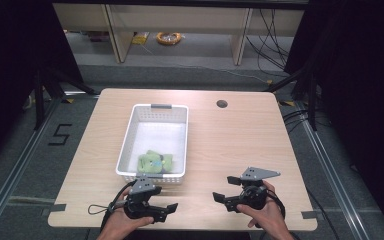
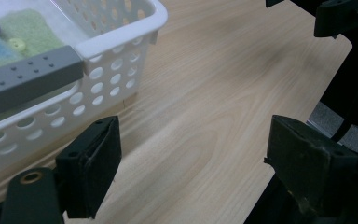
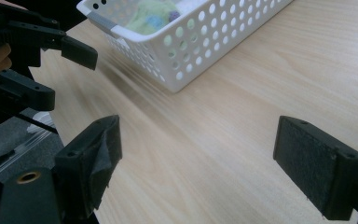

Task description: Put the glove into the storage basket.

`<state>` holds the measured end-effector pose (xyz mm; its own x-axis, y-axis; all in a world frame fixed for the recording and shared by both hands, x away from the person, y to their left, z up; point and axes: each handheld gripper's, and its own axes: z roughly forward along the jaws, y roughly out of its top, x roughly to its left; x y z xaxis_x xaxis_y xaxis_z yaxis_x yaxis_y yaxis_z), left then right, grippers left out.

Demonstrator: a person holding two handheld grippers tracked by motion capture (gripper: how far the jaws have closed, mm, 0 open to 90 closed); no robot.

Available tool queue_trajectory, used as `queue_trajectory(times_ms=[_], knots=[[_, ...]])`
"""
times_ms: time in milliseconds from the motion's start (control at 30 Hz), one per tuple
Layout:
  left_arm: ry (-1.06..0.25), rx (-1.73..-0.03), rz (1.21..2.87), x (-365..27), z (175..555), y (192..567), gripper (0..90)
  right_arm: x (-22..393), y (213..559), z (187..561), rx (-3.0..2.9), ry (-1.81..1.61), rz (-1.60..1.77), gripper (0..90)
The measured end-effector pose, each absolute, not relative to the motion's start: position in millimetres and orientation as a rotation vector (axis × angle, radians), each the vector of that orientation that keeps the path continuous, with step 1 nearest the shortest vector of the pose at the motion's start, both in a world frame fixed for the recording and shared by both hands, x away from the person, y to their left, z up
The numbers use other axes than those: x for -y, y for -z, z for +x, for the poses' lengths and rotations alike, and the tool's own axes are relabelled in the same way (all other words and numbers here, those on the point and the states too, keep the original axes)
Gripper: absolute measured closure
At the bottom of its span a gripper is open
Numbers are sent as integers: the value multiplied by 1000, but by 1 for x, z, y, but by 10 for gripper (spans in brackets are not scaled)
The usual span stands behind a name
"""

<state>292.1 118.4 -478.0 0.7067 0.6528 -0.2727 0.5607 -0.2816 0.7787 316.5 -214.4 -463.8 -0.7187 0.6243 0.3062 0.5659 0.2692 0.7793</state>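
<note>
Green felt soft toy lies in the white perforated plastic basket just beyond the 2 empty, wide-open grippers, left gripper and right gripper; approach from above, clearing the rim.

Bright overhead light washes the table; dark surroundings at left and right edges; soft shadows, slightly blurred throughout.
</note>
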Motion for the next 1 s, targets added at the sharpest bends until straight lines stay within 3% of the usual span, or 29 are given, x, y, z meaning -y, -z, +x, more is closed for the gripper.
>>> queue_trajectory(times_ms=[1000], knots=[[-154, -855, 2068, -113, 261, 502, 162, 220, 489, 284, -2562, -1292, 961, 164]])
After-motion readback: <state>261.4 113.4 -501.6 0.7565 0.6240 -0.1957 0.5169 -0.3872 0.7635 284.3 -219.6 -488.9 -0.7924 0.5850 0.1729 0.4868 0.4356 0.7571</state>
